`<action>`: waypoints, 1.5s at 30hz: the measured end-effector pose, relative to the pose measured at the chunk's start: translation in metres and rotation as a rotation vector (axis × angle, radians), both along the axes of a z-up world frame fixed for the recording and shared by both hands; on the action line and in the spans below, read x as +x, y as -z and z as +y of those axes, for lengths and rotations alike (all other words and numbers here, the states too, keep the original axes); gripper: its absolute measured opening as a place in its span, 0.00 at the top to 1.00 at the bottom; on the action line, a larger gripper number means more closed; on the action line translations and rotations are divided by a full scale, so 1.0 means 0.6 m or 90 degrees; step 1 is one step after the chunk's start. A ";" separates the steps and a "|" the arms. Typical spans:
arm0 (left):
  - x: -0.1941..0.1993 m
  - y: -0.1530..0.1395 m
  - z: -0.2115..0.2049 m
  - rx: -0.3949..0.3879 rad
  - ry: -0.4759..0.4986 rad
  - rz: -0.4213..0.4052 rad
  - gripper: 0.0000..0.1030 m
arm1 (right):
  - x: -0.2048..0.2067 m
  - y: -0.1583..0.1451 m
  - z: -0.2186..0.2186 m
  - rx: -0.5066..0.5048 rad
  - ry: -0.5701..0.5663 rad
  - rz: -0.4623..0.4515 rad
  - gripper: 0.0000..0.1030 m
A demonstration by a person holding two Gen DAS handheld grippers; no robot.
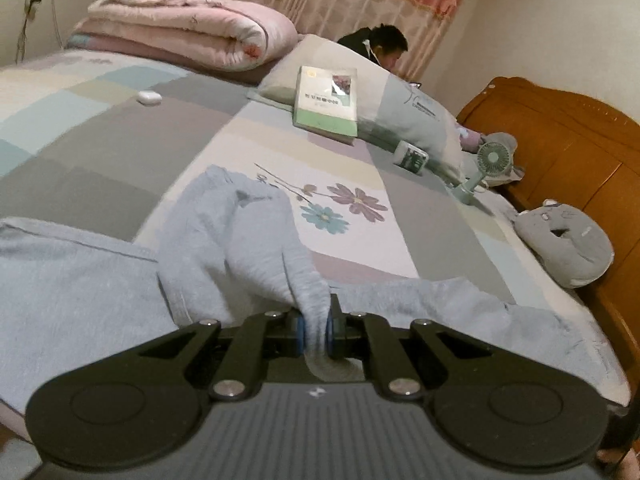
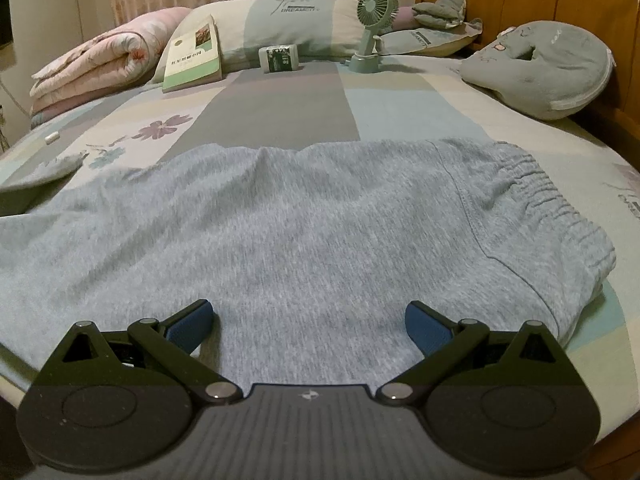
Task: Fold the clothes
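Light grey sweatpants [image 2: 320, 216] lie spread across the patchwork bed sheet, the elastic waistband [image 2: 560, 200] to the right in the right wrist view. My left gripper [image 1: 315, 330] is shut on a bunched fold of the grey sweatpants [image 1: 248, 240], which rises off the sheet in a ridge from the blue pads. My right gripper [image 2: 308, 322] is open just above the flat fabric near the front edge, its blue pads [image 2: 424, 326] wide apart with nothing between them.
At the head of the bed are a green book [image 1: 326, 100], a small box [image 1: 410, 158], a green desk fan [image 1: 486, 168], pillows [image 2: 280, 28], a grey plush cushion [image 2: 548, 68], a folded pink quilt [image 1: 180, 28] and a wooden headboard [image 1: 560, 148]. A person [image 1: 380, 44] sits behind the pillows.
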State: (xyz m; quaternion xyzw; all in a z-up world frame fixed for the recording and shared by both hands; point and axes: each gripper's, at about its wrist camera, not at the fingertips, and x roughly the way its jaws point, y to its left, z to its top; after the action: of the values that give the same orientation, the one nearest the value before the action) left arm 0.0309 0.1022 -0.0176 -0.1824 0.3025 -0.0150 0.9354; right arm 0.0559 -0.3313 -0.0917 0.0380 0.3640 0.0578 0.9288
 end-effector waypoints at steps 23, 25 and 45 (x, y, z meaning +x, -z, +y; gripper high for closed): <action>-0.017 0.055 -0.016 0.135 0.089 0.101 0.92 | -0.033 -0.022 0.065 -0.114 -0.109 0.047 0.00; -0.017 0.055 -0.017 0.146 0.100 0.116 0.90 | -0.033 -0.021 0.064 -0.118 -0.109 0.048 0.00; 0.061 -0.048 -0.034 0.246 0.238 0.053 0.75 | -0.039 -0.073 0.074 -0.103 -0.111 -0.018 0.00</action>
State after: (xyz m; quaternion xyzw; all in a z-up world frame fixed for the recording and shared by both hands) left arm 0.0675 0.0815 0.0110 0.0584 0.3666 -0.1220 0.9205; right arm 0.0325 -0.2868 -0.0481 -0.0700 0.3564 0.1095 0.9253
